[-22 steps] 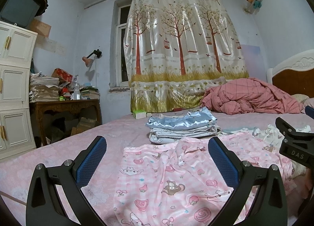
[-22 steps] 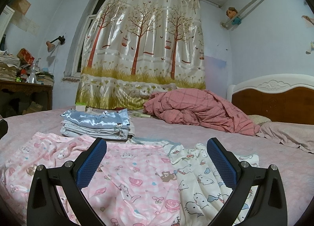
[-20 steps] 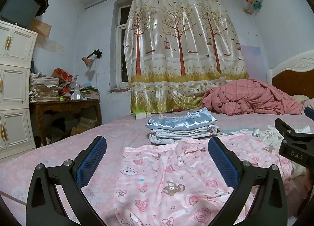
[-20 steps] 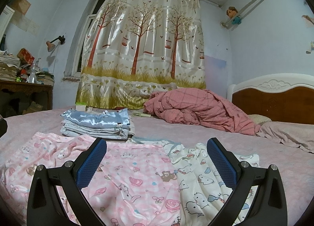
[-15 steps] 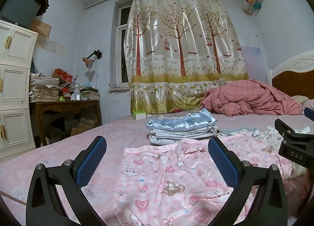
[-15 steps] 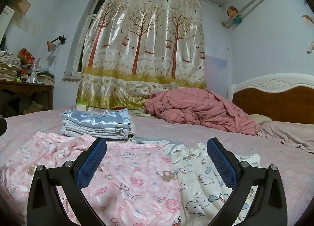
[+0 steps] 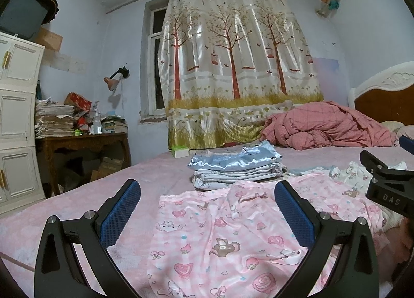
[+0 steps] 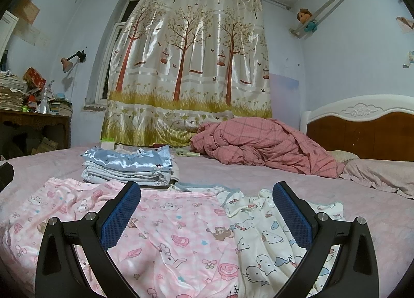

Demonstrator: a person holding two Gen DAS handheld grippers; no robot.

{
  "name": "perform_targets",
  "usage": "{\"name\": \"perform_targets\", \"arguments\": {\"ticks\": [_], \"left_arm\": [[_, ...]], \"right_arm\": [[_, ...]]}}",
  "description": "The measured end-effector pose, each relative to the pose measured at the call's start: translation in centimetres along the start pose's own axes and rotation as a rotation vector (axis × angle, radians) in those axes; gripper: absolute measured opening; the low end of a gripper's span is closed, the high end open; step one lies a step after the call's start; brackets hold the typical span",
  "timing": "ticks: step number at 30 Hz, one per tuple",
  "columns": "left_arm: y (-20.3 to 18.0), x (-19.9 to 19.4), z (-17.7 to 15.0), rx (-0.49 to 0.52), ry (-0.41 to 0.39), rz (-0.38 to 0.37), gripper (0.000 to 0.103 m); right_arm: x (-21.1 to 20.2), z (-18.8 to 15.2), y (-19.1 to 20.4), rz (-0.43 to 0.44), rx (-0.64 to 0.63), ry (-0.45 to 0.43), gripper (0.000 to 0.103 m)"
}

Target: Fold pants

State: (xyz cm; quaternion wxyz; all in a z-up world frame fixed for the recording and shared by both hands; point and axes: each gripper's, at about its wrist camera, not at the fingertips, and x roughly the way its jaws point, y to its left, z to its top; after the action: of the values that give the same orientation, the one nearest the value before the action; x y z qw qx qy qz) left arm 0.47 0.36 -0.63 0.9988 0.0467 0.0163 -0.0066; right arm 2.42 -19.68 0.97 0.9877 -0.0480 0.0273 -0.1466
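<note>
Pink cartoon-print pants (image 7: 222, 241) lie spread and wrinkled on the pink bed, also in the right wrist view (image 8: 165, 233). White cat-print pants (image 8: 266, 241) lie partly under their right side. My left gripper (image 7: 207, 210) is open and empty, just above the pink pants' left part. My right gripper (image 8: 207, 210) is open and empty, above where the pink and white pants meet. The right gripper's body (image 7: 388, 184) shows at the right edge of the left wrist view.
A stack of folded clothes topped with blue satin (image 7: 235, 168) sits behind the pants, also seen in the right wrist view (image 8: 129, 166). A crumpled red plaid quilt (image 8: 264, 145) and headboard (image 8: 362, 127) are at the right. A cluttered desk (image 7: 82, 140) and white cabinet (image 7: 18, 122) stand left.
</note>
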Motion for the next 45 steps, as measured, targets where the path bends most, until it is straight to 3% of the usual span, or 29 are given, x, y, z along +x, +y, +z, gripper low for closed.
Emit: {"name": "perform_targets", "arguments": {"ticks": [9, 17, 24, 36, 45], "left_arm": [[0.7, -1.2, 0.6, -0.037, -0.057, 0.019, 0.103], [1.1, -2.5, 1.0, -0.042, -0.118, 0.038, 0.103], [1.3, -2.8, 1.5, -0.056, -0.12, 0.022, 0.103], [3.6, -7.5, 6.7, -0.112, -0.159, 0.063, 0.103], [4.4, -10.1, 9.4, -0.044, -0.205, 0.075, 0.103]], "right_arm": [[-0.3, 1.0, -0.7, -0.02, 0.045, -0.019, 0.102], [-1.0, 1.9, -1.4, 0.017, 0.076, -0.035, 0.102], [-1.3, 2.3, -1.4, 0.023, 0.09, -0.03, 0.102], [-6.0, 6.4, -3.6, 0.072, 0.146, -0.102, 0.102], [-9.0, 8.7, -4.5, 0.11, 0.097, -0.105, 0.102]]}}
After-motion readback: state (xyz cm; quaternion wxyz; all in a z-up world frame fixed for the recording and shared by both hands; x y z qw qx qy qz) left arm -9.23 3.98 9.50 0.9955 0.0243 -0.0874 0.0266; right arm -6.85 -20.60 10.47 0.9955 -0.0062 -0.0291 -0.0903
